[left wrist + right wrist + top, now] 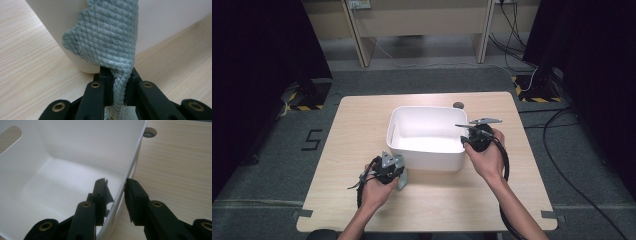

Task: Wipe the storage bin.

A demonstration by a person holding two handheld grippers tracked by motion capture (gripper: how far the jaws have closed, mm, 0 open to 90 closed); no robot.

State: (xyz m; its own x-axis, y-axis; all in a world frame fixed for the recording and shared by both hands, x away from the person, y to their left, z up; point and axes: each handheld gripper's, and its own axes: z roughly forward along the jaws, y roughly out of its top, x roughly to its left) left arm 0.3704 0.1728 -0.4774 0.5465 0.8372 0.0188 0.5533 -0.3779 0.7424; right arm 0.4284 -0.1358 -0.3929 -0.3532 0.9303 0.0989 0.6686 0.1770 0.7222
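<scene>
The left gripper (pixel 398 170) sits at the near left corner of the white bin (pixel 422 159), w/ its jaws clamped on a grey-green woven cloth (pixel 107 40). In the left gripper view the cloth runs up from between the two black jaws and spreads out wide, lying against the bin's outer wall; a diamond-pattern weave shows on it. In the high view the cloth (pixel 403 179) hangs as a small grey strip just right of the person's left hand (pixel 374 192), near the bin's near wall. Whether its lower end touches the table can't be told from that view; it's small and blurred.

The right gripper (pixel 116 195) straddles the bin's right wall (pixel 130 167): one jaw inside, one outside, the thin rim between them. The jaws look closed onto the wall, though a sliver of gap on the outer side may remain. The right hand (pixel 487 157) holds it from the near right side of the bin.

The bin stands approx. mid-table, its inside bare and white, w/ a slot handle in the left wall (pixel 10 135). The table (pixel 362 125) is light wood. A round grey grommet (pixel 458 105) sits in the tabletop just beyond the bin's far right corner. Far side: grey floor, cables, wooden furniture legs.
</scene>
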